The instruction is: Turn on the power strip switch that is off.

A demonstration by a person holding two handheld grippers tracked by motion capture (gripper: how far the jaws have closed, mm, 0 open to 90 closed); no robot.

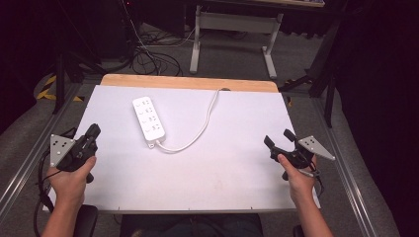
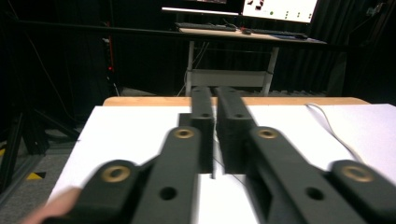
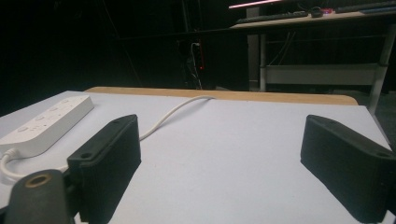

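High view: power strip [image 1: 148,122] lies lengthwise away (cord nearest); left gripper [image 1: 92,132] closed empty, right gripper [image 1: 279,138] seemingly agape.

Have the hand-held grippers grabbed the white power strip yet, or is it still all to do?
Nothing looks done yet. The white power strip lies untouched on the table, its cord trailing to the far edge. The left hand-held gripper is shut on nothing, near the left edge. The right hand-held gripper is open and empty at the right. Reaching and gripping the strip are left.
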